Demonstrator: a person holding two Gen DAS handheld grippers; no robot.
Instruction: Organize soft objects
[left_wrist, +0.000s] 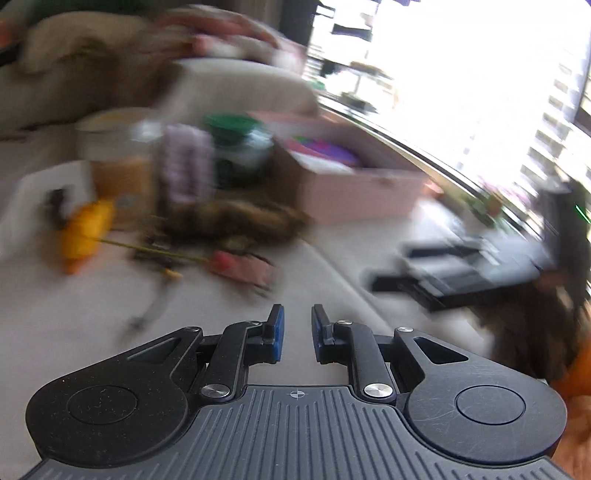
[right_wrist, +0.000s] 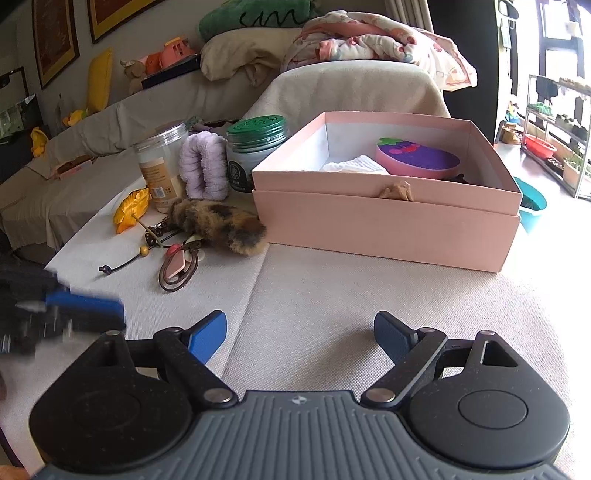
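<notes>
- We take the brown-and-orange furry plush (right_wrist: 221, 223) as the soft thing next in line, a judgement; it lies on the cloth-covered surface (right_wrist: 332, 295) with its right end just beside the lower left corner of the pink box (right_wrist: 388, 225).
- Its long axis runs from upper left to lower right in the right wrist view, roughly across the line of the fingers, so a grasp across its narrow middle looks the natural one.
- From the right hand-held gripper (right_wrist: 299, 338) the plush lies ahead and to the left; from the left hand-held gripper (left_wrist: 297, 332) it lies ahead and slightly left, at (left_wrist: 236, 221) in a heavily blurred view.
- The left hand-held gripper appears at the left edge of the right wrist view (right_wrist: 66, 314), on the plush's side; we judge it the nearer, though the blur leaves this uncertain.
- The right hand-held gripper is spread wide and empty; the left has its pads drawn to a narrow gap with nothing between them.
- Behind the plush stand a lilac towelling roll (right_wrist: 203, 170), a clear jar (right_wrist: 162, 166) and a green-lidded jar (right_wrist: 255, 151); cords and beads (right_wrist: 173, 258) and a yellow item (right_wrist: 131, 208) lie to its left.
- The box, open, already holds a purple-topped pink round item (right_wrist: 419, 157) and white cloth (right_wrist: 354, 166).
</notes>
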